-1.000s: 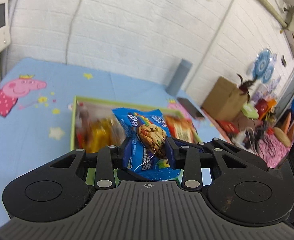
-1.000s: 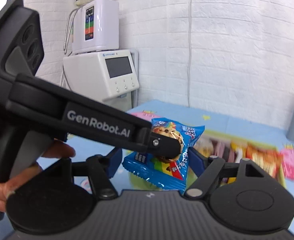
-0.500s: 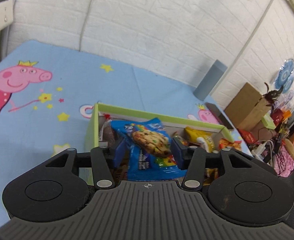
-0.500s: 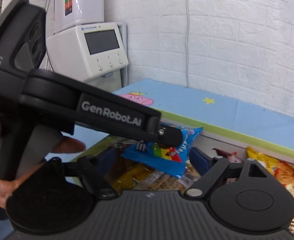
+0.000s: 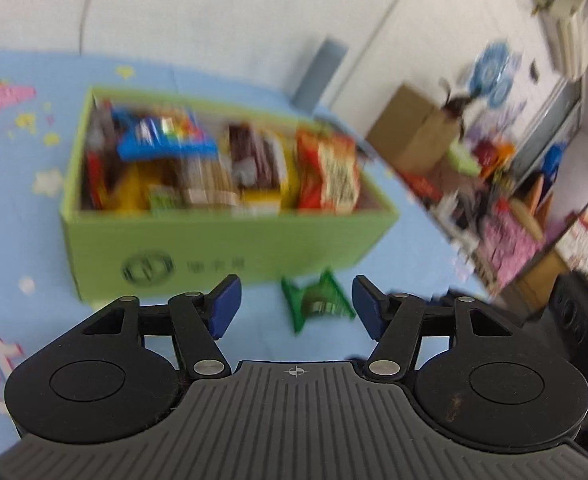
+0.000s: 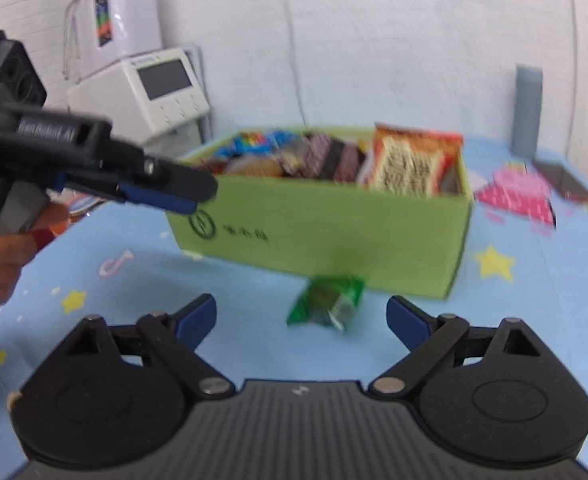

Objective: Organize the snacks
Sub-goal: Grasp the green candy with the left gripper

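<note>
1. Left wrist view: the left gripper (image 5: 295,307) had its blue-padded fingers (image 5: 224,306) spread wide apart, with nothing between them.
2. A small green foil snack packet (image 5: 317,301) lay on the blue cartoon-print table mat (image 5: 22,240), seen through the gap between the fingers and just in front of the box.
3. The light-green cardboard box (image 5: 222,246) stood on the mat beyond the packet, with a dark round logo on its near wall.
4. Packed snacks filled the box: a blue cookie packet (image 5: 162,138) lay at its far left, and an orange-red packet (image 5: 327,174) stood at its right end. The view was blurred, so finer print was unreadable.
5. A grey cylinder (image 5: 321,74) stood by the white brick wall (image 5: 214,12) behind the box.
6. Right wrist view: the right gripper (image 6: 301,322) also had its fingers (image 6: 198,320) spread apart and empty.
7. The green packet (image 6: 327,305) lay on the mat (image 6: 533,320) ahead of the gap, just beside the near wall of the box (image 6: 333,232).
8. The left gripper (image 6: 166,188) entered from the left, above the mat and near the left corner of the box, held by the left hand (image 6: 2,256).
9. A white appliance with a dark screen (image 6: 150,88) stood at the far left.
</note>
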Demonstrator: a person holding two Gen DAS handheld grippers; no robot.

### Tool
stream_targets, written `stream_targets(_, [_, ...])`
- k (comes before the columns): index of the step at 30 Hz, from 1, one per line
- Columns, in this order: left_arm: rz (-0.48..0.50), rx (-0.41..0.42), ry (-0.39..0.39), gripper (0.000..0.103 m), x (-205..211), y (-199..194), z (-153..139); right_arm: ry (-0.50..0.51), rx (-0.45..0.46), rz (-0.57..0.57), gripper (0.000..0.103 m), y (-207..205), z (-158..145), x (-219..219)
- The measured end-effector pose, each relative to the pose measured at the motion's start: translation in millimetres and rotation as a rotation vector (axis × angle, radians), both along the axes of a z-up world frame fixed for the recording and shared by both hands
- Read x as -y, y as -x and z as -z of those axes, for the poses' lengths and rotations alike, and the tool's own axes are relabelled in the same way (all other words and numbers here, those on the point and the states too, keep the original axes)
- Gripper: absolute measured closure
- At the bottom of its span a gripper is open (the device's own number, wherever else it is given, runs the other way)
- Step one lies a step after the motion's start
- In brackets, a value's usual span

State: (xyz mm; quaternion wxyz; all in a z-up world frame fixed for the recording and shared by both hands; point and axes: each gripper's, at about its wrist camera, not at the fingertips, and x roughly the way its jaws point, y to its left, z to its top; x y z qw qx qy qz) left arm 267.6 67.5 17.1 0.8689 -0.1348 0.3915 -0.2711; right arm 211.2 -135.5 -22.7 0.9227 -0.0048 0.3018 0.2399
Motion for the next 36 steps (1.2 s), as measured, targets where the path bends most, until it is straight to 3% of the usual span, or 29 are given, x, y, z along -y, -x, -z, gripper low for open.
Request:
stream_targets(5, [0.068,-0.101,-0.008,0.065,35,-27,25,0.033,-0.023,-0.048,0.009,-18,12,-3])
stream_targets(9, [0.064,-0.158,-0.013,0.087,51,-51,41,0.029,-0.067,-0.089,0.009,-41,23,-14])
stream_targets(11, [0.066,-0.174,0.026,0.089,53,-56,46,0.037,-0.081,-0.100,0.009,-45,27,-18])
stream_targets(18, [0.065,-0.159,0.007,0.089,56,-28,41,-0.001,-0.086,-0.102,0.009,-20,20,-18])
stream_targets(25, [0.070,-0.162,-0.003,0.089,58,40,41,-0.066,-0.099,-0.068,0.009,51,19,-14])
stream_targets(31, [0.081,-0.090,-0.040,0.085,67,83,37,-0.090,-0.073,-0.018,0.009,99,19,-6])
stream_targets(36, [0.053,-0.061,-0.005,0.079,55,100,33,-0.069,-0.048,0.042,0.009,113,17,6])
